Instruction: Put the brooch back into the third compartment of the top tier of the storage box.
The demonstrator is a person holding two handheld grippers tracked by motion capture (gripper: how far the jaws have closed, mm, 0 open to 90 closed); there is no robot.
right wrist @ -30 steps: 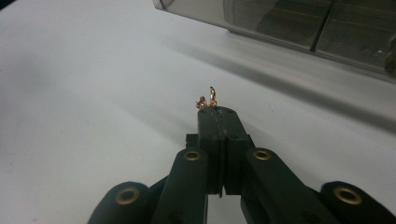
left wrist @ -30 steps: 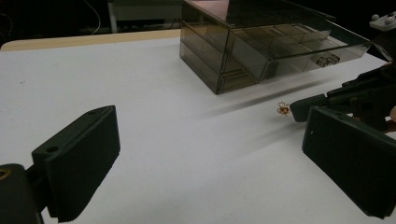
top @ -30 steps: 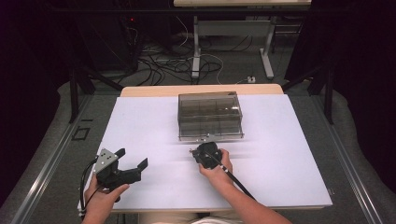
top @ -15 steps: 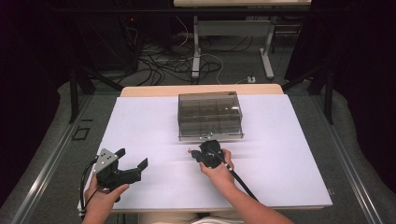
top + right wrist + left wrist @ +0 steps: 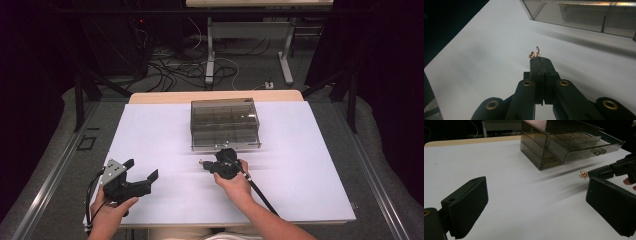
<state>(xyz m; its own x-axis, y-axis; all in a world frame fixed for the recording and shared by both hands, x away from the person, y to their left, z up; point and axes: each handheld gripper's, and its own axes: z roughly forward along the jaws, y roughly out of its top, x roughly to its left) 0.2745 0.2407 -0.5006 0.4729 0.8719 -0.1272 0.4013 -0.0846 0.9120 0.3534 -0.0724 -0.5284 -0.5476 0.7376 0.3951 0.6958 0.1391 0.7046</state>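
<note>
A small copper-coloured metal piece sticks out of the tips of my right gripper, whose jaws are pressed together on it. From above, the right gripper points left, just in front of the smoky transparent drawer box, and holds the metal piece a little above the white table. My left gripper rests near the front left of the table with its jaws wide apart and nothing between them. In the left gripper view, the piece hangs at the tip of the far right gripper.
The drawer box has one compartmented drawer pulled out toward me. It stands on a white table top. Behind the table, cables and desk legs stand on the floor.
The right gripper has shifted only slightly in front of the box, still shut on the metal piece. The left gripper has kept still.
</note>
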